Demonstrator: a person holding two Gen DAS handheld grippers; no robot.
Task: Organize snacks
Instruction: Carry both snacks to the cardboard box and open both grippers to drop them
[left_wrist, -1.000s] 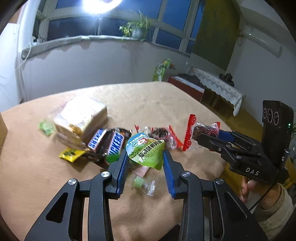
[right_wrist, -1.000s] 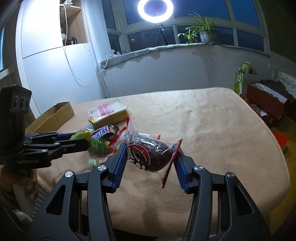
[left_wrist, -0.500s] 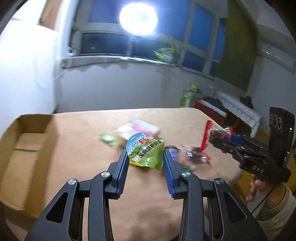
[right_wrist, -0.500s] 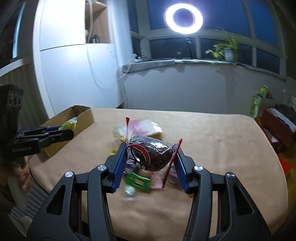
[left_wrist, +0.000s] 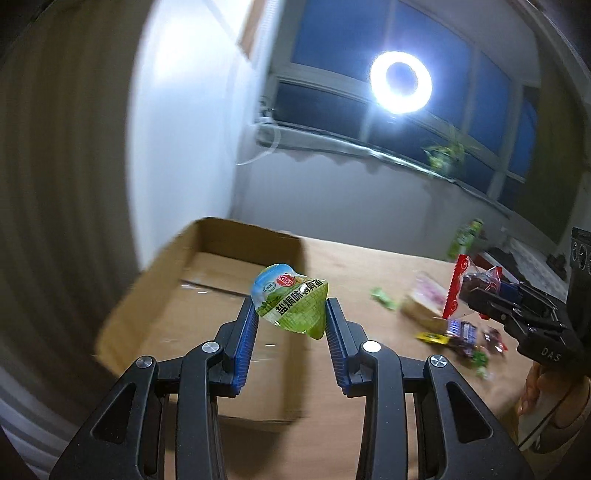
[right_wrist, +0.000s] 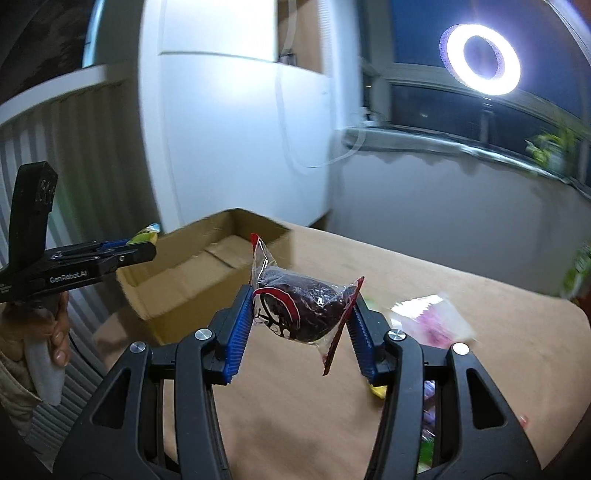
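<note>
left gripper (left_wrist: 290, 314) up off the counter (left_wrist: 388, 424), jaws clamped on a green snack pouch (left_wrist: 290, 304) with printed label, pouch pinched between the blue ribbed pads (left_wrist: 246, 332) and sitting in the air in front of an open cardboard box (left_wrist: 207, 280). box stands at the counter's far left corner, flaps open, floor of it bare where visible. right gripper (right_wrist: 301, 314) likewise raised, jaws clamped on a clear red-edged packet (right_wrist: 299, 308) holding a dark round snack; packet hangs between the pads above the tan counter (right_wrist: 443, 295), the box (right_wrist: 192, 273) just beyond and to the left of it. in the left wrist view the right gripper (left_wrist: 476, 291) shows at the right edge with its packet (left_wrist: 476, 284), a hand (left_wrist: 535, 387) below it. loose snacks (left_wrist: 461, 332) lie scattered on the counter to the right of the box, blurred: a pale wrapped block (left_wrist: 424, 299), a small green wrapper (left_wrist: 384, 297), a yellow one (left_wrist: 430, 336). ring light (left_wrist: 400, 82) glows at the dark window.
</note>
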